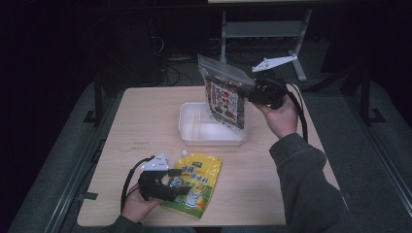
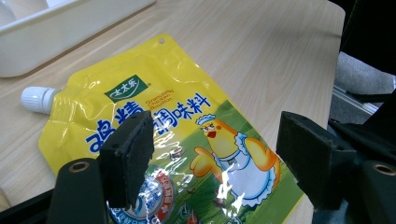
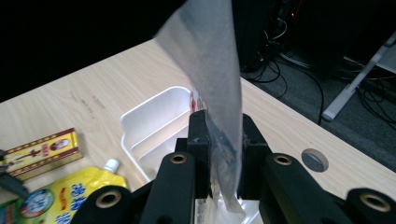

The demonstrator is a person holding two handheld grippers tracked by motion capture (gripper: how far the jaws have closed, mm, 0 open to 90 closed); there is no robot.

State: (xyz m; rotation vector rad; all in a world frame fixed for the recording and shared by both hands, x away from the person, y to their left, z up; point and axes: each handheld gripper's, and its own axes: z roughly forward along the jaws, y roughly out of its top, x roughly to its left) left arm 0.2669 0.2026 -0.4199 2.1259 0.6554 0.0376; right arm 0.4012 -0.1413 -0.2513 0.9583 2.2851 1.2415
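A seaweed snack bag (image 1: 224,99) with a clear top hangs tilted above the white tray (image 1: 192,133). My right gripper (image 1: 251,91) is shut on the bag's right edge. In the right gripper view the jaws (image 3: 219,154) pinch the clear film of the bag (image 3: 210,60). A yellow spouted pouch (image 1: 195,180) lies flat near the table's front edge. My left gripper (image 1: 183,181) hovers over the pouch. In the left gripper view its jaws (image 2: 219,158) stand wide open above the pouch (image 2: 187,116), whose white cap (image 2: 37,99) points toward the tray (image 2: 56,28).
The tray (image 3: 154,116) has dividers and sits mid-table. A red and gold box (image 3: 39,151) lies beside the pouch (image 3: 60,196) in the right gripper view. A round cable hole (image 3: 315,160) is in the tabletop. Dark floor, cables and a stand lie beyond the far edge.
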